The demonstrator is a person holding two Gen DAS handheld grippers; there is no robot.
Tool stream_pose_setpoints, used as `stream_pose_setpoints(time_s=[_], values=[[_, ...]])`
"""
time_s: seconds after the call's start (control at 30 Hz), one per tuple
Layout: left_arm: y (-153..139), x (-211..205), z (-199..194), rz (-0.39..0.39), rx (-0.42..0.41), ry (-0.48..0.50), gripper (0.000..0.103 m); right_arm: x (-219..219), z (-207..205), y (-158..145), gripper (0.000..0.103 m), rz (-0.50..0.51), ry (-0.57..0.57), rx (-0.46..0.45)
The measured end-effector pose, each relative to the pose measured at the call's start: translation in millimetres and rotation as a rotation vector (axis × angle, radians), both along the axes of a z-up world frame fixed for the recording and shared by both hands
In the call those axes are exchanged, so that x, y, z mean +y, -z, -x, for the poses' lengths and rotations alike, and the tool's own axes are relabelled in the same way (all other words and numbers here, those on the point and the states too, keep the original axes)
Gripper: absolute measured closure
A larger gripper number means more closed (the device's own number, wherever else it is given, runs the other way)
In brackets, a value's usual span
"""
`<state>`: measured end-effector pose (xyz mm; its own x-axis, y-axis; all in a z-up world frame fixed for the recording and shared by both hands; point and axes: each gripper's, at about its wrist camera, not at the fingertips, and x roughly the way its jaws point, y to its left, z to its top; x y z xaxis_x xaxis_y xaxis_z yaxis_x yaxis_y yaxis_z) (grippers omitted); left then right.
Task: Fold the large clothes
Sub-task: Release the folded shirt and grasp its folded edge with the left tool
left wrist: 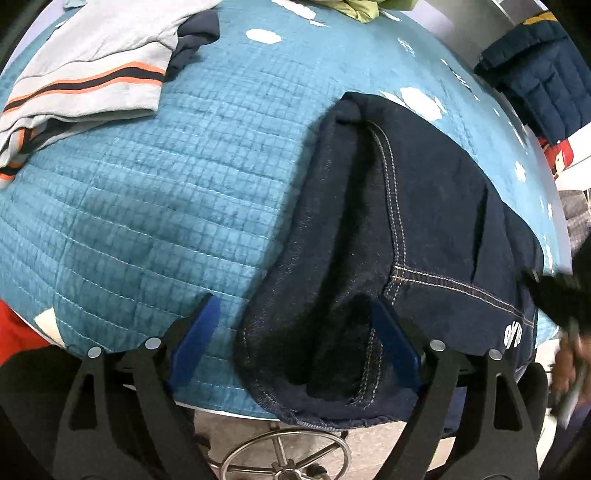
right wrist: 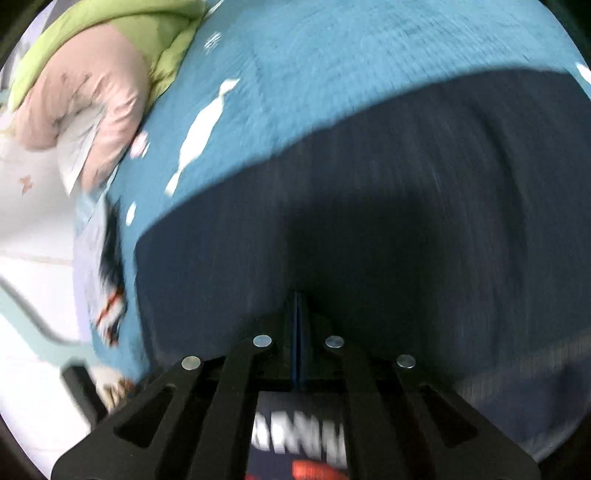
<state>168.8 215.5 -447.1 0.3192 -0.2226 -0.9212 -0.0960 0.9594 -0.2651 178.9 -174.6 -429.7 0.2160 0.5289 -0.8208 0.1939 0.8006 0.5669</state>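
A: Left hand-held gripper [left wrist: 295,332], nearest: blue pads spread wide apart, nothing clamped. The right pad [left wrist: 393,347] lies against the near edge of the dark denim jeans [left wrist: 406,229]; the left pad sits over bare quilt.

B: Right hand-held gripper [right wrist: 297,332]?

A: Fingers pressed together over the jeans [right wrist: 369,203]. The view is blurred, so I cannot tell if cloth is pinched between them.

B: Where do the jeans sit?

A: Folded on the teal quilted surface [left wrist: 166,203], from 6 o'clock toward 1 o'clock in the left view, near hem overhanging the edge.

B: Farther out?

A: Grey striped shirt [left wrist: 92,66] at 10 o'clock, a lime-green garment [left wrist: 360,9] at 12, a navy padded jacket [left wrist: 535,74] at 2.
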Motion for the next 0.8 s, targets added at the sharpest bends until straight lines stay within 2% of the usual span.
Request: stream_pose_setpoints(time_s=[0.07,0.17,0.3,0.37,0.4,0.47,0.53,0.6,0.73,0.8], values=[[-0.1,0.5,0.8,0.005,-0.003,-0.001,0.017,-2.3,26.2,9.9,0.102,0.01,0.013,-0.002],[-2.3,5.1,3.5,0.03,0.005,-0.018,0.017,-2.8,34.6,27.3,0.103,0.007,0.035,-0.033],[-5.8,13.7,10.0,0.076,0.022,-0.057,0.017,0.3,46.7,5.4,0.103,0.031,0.046,-0.015],[-6.9,17.2,14.7,0.097,0.028,-0.076,0.017,7.0,66.3,-3.5,0.099,0.001,0.032,-0.016],[-6.2,17.0,17.9,0.106,0.033,-0.077,0.017,15.2,70.4,0.1,0.099,0.007,0.02,-0.012],[-5.4,14.6,22.8,0.101,0.033,-0.074,0.016,18.1,85.2,26.9,0.103,0.022,0.011,0.021],[-4.5,9.1,24.1,0.082,0.04,-0.065,0.015,10.2,89.8,42.2,0.103,-0.038,0.034,-0.027],[-4.8,1.8,22.8,0.088,0.045,-0.055,0.015,7.0,91.3,39.8,0.103,-0.061,0.045,-0.024],[0.8,-3.3,28.0,0.151,0.072,-0.06,0.016,10.8,93.4,33.0,0.103,-0.016,0.016,-0.061],[1.1,-2.0,31.3,0.157,0.061,-0.072,0.016,11.2,95.4,30.2,0.101,-0.016,0.011,-0.075]])
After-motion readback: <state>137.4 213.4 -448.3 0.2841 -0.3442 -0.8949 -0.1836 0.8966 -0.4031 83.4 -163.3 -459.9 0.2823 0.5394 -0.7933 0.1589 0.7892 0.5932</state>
